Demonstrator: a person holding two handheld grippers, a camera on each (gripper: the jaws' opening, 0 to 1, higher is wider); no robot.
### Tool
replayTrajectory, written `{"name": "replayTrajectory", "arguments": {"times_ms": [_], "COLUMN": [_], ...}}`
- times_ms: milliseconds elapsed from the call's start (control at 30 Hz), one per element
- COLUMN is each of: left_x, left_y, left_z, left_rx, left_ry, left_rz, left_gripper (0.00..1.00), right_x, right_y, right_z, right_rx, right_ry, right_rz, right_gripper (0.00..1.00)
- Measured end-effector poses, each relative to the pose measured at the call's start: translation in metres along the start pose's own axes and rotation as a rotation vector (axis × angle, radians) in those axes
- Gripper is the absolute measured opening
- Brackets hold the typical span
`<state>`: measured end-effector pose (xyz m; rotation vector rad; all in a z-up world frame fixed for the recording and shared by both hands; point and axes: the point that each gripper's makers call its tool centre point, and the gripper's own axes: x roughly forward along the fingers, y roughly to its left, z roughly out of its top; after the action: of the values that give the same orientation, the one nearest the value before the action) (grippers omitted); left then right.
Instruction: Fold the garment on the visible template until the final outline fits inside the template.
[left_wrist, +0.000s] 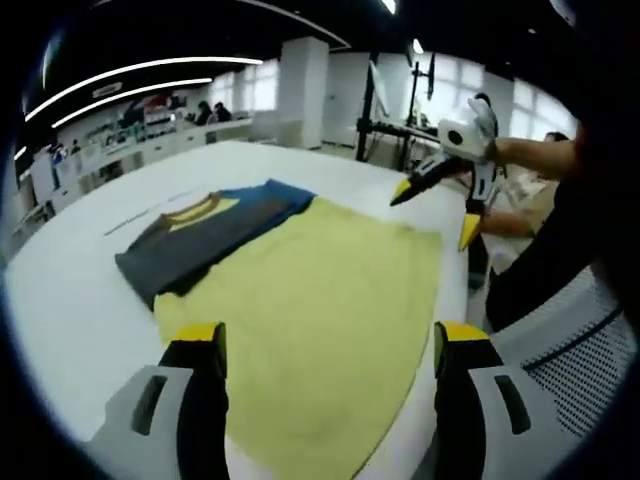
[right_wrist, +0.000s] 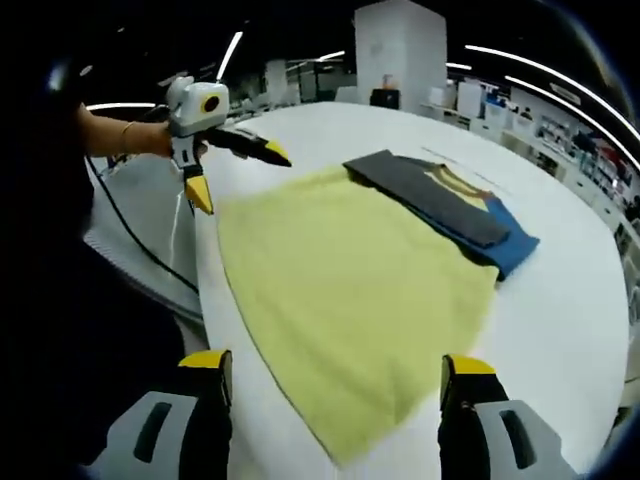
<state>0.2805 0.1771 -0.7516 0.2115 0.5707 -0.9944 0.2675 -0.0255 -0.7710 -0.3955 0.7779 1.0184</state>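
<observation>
I hold both grippers above the near end of the white table (left_wrist: 80, 300), and neither has anything in it: the left gripper (left_wrist: 328, 350) has its jaws spread wide over the yellow cloth (left_wrist: 330, 300), and the right gripper (right_wrist: 335, 375) stands just as wide over the same cloth (right_wrist: 350, 280). In the left gripper view the right gripper (left_wrist: 440, 205) hangs in the air at the far right corner of the cloth, apart from it; in the right gripper view the left gripper (right_wrist: 235, 175) hovers off the cloth's far left corner. The shirt (left_wrist: 210, 230), grey and blue with a yellow collar, lies folded into a narrow strip on the far edge of the cloth (right_wrist: 450, 205). I cannot tell which marks count as the template. I judge the folding part done: next I must grip one short end of the shirt and bring it over the other. The table drops away just beside the cloth's edge on the person's side; beyond the shirt there is bare white room.
</observation>
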Motion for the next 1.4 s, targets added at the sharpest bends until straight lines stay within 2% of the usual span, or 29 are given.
{"name": "replayTrajectory", "arguments": {"times_ms": [67,267,400,500,567,667,833,867,1000,1200,1400], "left_x": [-0.003,-0.01,-0.016,-0.018,-0.022,-0.025,-0.03,-0.029,-0.032,-0.033,-0.029], "left_y": [-0.004,-0.007,-0.008,-0.012,-0.012,-0.009,-0.007,-0.007,-0.005,0.003,0.006], "left_z": [-0.008,-0.041,-0.059,-0.062,-0.068,-0.071,-0.077,-0.077,-0.079,-0.081,-0.083], "left_rx": [0.004,0.065,0.059,0.066,0.085,0.08,0.113,0.096,0.106,0.114,0.102], "left_ry": [0.009,0.11,0.176,0.189,0.221,0.231,0.271,0.261,0.278,0.288,0.271], "left_rz": [-0.013,-0.036,-0.015,-0.013,0.001,0.018,0.035,0.036,0.035,0.044,0.043], "left_gripper": [0.74,0.64,0.56,0.51,0.48,0.44,0.36,0.36,0.35,0.32,0.18], "right_x": [0.0,0.002,0.003,0.004,0.004,0.003,0.002,0.002,0.003,0.003,0.005], "right_y": [0.001,0.001,0.0,-0.004,-0.005,-0.007,-0.01,-0.012,-0.01,-0.011,-0.005], "right_z": [-0.005,-0.018,-0.027,-0.034,-0.037,-0.042,-0.044,-0.044,-0.046,-0.047,-0.045], "right_rx": [-0.003,-0.042,-0.054,-0.058,-0.053,-0.053,-0.071,-0.074,-0.093,-0.122,-0.101], "right_ry": [0.013,0.064,0.092,0.11,0.117,0.131,0.135,0.137,0.146,0.154,0.138], "right_rz": [0.004,0.005,0.002,-0.013,-0.015,-0.023,-0.035,-0.04,-0.036,-0.037,-0.001], "right_gripper": [0.79,0.73,0.66,0.64,0.6,0.56,0.5,0.5,0.5,0.45,0.34]}}
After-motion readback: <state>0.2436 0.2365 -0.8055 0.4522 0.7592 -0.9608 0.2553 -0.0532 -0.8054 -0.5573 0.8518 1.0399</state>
